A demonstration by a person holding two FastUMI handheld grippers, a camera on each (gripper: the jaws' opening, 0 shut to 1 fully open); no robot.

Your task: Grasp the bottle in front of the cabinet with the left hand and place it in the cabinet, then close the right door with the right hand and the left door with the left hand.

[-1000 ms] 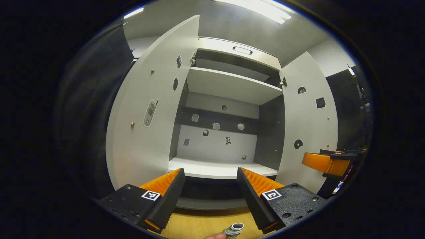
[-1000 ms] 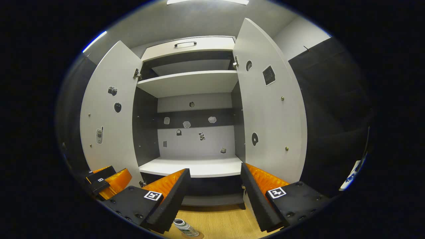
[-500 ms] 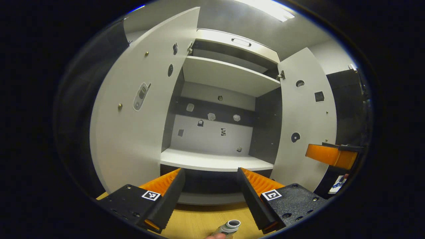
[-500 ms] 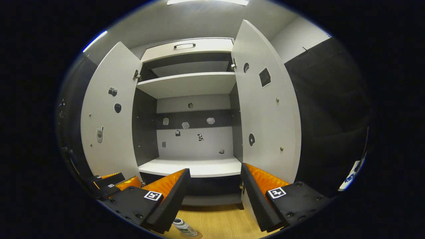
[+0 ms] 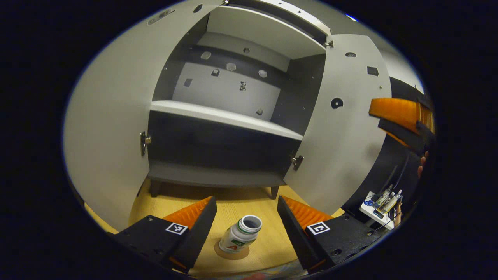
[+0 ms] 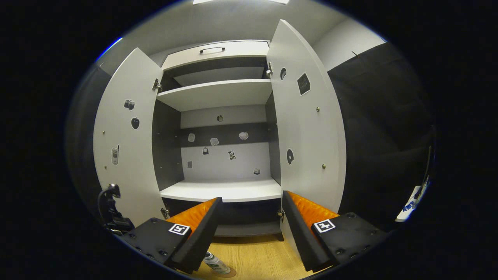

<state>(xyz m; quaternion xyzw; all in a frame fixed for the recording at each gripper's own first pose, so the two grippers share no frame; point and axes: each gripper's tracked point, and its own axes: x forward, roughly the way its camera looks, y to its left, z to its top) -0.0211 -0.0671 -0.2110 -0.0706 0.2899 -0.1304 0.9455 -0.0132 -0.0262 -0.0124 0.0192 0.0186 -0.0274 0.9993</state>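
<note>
The cabinet (image 5: pixel 218 132) stands wide open, big and pale, with both doors swung out: the left door (image 5: pixel 109 128) on one side, the right door (image 5: pixel 342 124) on the other. Inside, the lower shelf (image 5: pixel 221 114) sits bare, and that looks like the landing spot. From the right gripper view, the same cabinet (image 6: pixel 221 155) faces us square on, shelf (image 6: pixel 221 191) and all.

Down on the wooden worktop (image 5: pixel 186 202), just in front of the cabinet, stands the bottle (image 5: pixel 240 235), upright, white, no cap on its mouth, resting on a round marker. It pokes into the right gripper view too, bottle (image 6: pixel 216 263) low at the edge.

The left tool (image 5: pixel 246 229) hangs above it, fingers spread wide and released, the bottle sitting between them but apart from both. Nothing gripped. The right tool (image 6: pixel 249 229) is spread open as well, grasping nothing, and points at the cabinet; it also shows off to the side in the left gripper view (image 5: pixel 400 116).

So this is the opening step: the reach for the bottle. I'd say none of the task is done. Next move calls for lowering the left tool so the fingers straddle the bottle's body, not its open neck, then closing gently. It looks light and tall, so a nudge from one finger first could tip it.
</note>
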